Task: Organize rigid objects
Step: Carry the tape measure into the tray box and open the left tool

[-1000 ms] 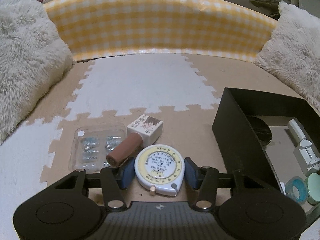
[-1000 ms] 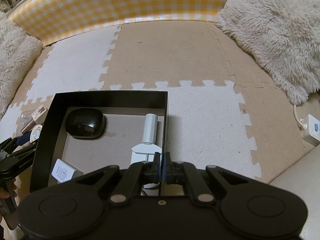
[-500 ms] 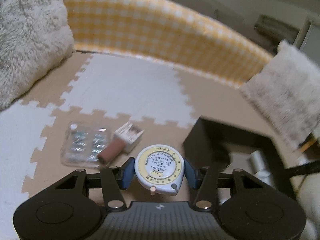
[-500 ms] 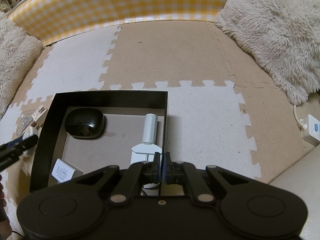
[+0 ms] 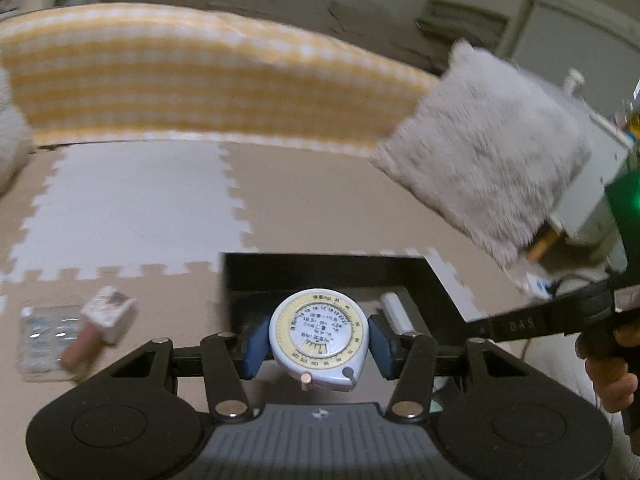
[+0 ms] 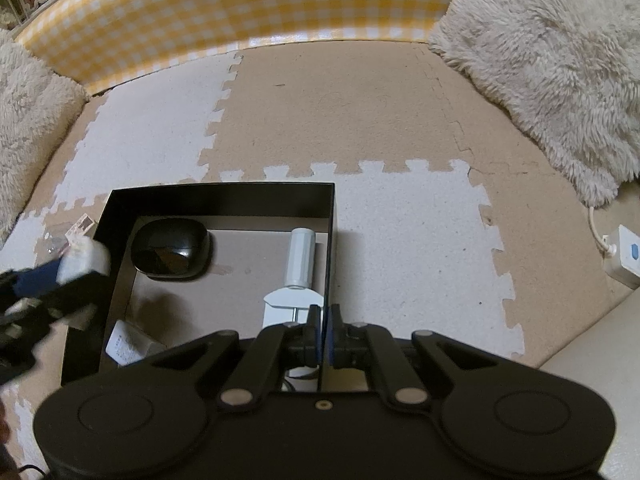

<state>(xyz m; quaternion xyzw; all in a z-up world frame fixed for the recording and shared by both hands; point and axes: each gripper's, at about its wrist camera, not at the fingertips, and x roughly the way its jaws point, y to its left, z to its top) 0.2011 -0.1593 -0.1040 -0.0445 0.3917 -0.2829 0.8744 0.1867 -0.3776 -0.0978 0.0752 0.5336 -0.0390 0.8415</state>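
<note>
Tape measure point(image 5: 318, 338) — round, white, with a yellow dial ring and printed scale, clamped between the blue pads point(image 5: 254, 345) of the left hand-held gripper point(image 5: 318, 346) and held in the air over the near-left wall of the black box point(image 5: 320, 266). In the right wrist view it shows blurred just outside that left wall.

Right hand-held gripper point(image 6: 325, 334) — jaws together on the thin right wall of the black box, near its near corner; a person's hand point(image 5: 610, 364) shows on its handle at the right edge of the left wrist view.

Black box contents: black rounded case point(image 6: 171, 249) in the far-left corner; white cylinder point(image 6: 301, 258) along the right wall, a white clamp-like piece point(image 6: 292, 300) below it; small white labelled block point(image 6: 127, 346) at the near-left.

On the floor mat point(image 6: 400, 220), left of the box: clear blister pack point(image 5: 42, 334), small printed carton point(image 5: 110, 312), brown cylinder point(image 5: 80, 346) lying across both.

Surround: yellow gingham bolster point(image 6: 240, 20) along the far edge; fluffy cushions point(image 6: 552, 60) at either side.
</note>
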